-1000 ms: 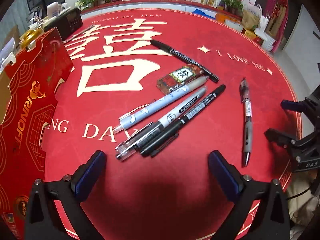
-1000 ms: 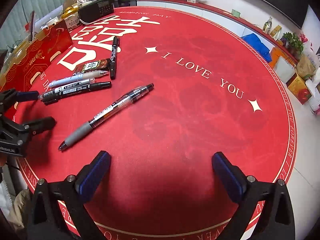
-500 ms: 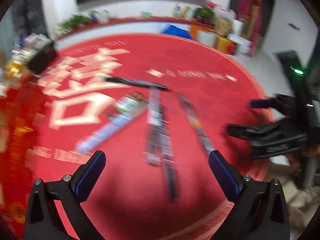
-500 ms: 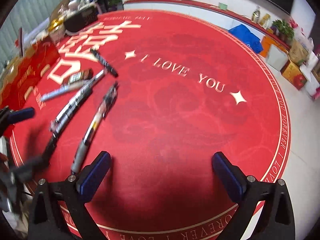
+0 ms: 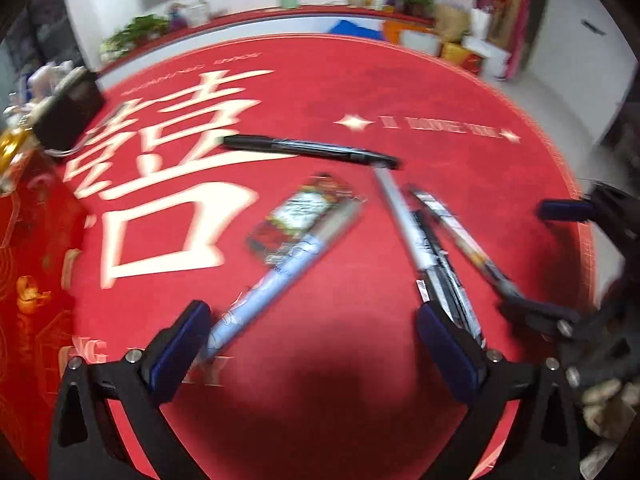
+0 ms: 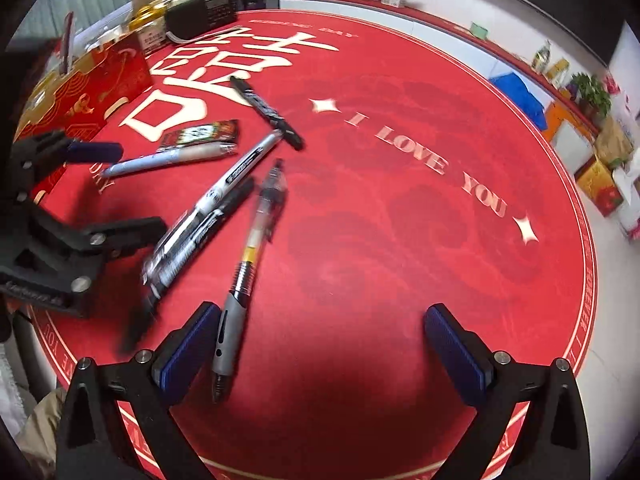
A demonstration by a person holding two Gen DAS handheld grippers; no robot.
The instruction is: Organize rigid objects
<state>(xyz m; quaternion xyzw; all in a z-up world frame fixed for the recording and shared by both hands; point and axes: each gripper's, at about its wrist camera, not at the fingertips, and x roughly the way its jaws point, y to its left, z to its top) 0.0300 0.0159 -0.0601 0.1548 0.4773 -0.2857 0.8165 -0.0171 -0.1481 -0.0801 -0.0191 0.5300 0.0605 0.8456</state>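
I hold both grippers low over the round red cloth (image 6: pixel 400 208), and I take the small red wrapped packet (image 6: pixel 200 133) near the big white character as my landmark. My left gripper (image 5: pixel 312 344) stands wide open with nothing between its blue pads (image 5: pixel 182 344). My right gripper (image 6: pixel 320 344) is likewise spread wide and empty.

In the right wrist view, the pale blue pen (image 6: pixel 168 158) lies along the near edge of the packet, touching or nearly touching it. Beyond and to the right of the packet a black marker (image 6: pixel 266 113) lies at a slant. Nearer to me than the packet, a white-and-black pen (image 6: pixel 224 184) and a second black marker (image 6: pixel 188 248) lie side by side, pressed close. To their right lies a clear gel pen with a grey grip (image 6: pixel 250 264), its tip end just beside my right gripper's left pad (image 6: pixel 188 348).

The left wrist view is blurred, but I can make out the packet (image 5: pixel 304 212), the pale blue pen (image 5: pixel 276 280) running toward my left pad, and the paired pens (image 5: pixel 432 256) reaching my right pad. A red gift box (image 6: pixel 92 92) stands left of the packet at the cloth's edge.
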